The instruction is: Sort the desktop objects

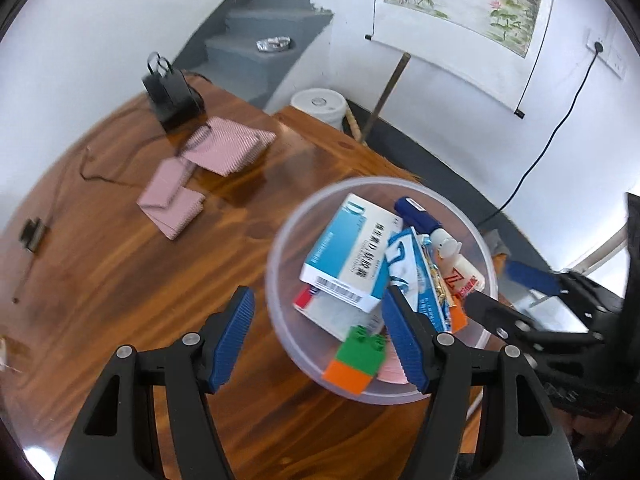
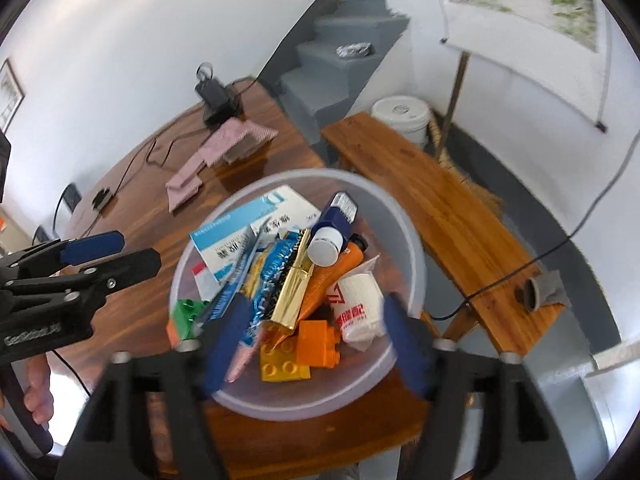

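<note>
A clear plastic bowl point(image 1: 280, 276) sits on the wooden table, full of small items: a blue-white medicine box point(image 1: 348, 256), a green and orange brick point(image 1: 356, 356), a white bottle point(image 1: 460, 268). My left gripper point(image 1: 320, 336) is open, its right finger over the bowl's near rim, empty. In the right wrist view the bowl point(image 2: 404, 216) also holds a gold packet point(image 2: 294, 292), an orange tube point(image 2: 332, 276) and orange and yellow bricks point(image 2: 300, 348). My right gripper point(image 2: 316, 344) is open above the bowl, empty.
Pink striped pouches point(image 1: 224, 148) and a smaller pink packet point(image 1: 172, 200) lie further back on the table. A black headset stand point(image 1: 172, 92) stands at the far edge. A wooden bench point(image 2: 440, 200) and a white bucket point(image 2: 400, 114) stand to the right, beside stairs.
</note>
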A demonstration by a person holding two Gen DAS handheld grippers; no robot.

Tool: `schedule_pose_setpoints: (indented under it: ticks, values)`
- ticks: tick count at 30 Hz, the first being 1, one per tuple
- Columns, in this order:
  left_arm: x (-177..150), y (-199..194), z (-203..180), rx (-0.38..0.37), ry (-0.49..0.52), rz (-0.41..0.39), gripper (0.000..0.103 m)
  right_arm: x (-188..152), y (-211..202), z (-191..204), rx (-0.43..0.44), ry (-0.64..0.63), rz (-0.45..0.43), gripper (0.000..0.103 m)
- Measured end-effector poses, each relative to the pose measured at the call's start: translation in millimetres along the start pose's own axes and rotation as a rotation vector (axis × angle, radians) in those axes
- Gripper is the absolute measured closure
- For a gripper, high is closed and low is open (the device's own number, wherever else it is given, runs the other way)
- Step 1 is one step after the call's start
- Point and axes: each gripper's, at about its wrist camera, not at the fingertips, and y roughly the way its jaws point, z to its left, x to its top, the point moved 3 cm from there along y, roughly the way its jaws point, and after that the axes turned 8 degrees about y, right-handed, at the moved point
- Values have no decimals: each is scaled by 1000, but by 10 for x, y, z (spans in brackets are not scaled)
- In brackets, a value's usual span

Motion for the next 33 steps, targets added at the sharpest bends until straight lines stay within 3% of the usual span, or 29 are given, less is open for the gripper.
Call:
schedule_pose_setpoints:
  ticks: [4,8,13,15,22,33]
  values:
    - [-24,-211,54,48,40,-32,33,-68,-177,67,-69,55,-29,16]
    - [-121,-421,190,95,51,-40,33,-218,-319,171,-85,163,-24,1]
    - [-288,-639,337,-7,31,-65,33,-393,-584,468,-172,150,-90,1]
    - [-339,-763,369,-7,55,-96,33,-452,-674,552,-236,162,-110,1]
    - [-419,-1182,390,13,114,-204,33,-632,-1024,715,-314,237,-198,1]
    - [-403,-1396,419,-27,109,-253,24,-695,-1239,967,-390,199,-231,1]
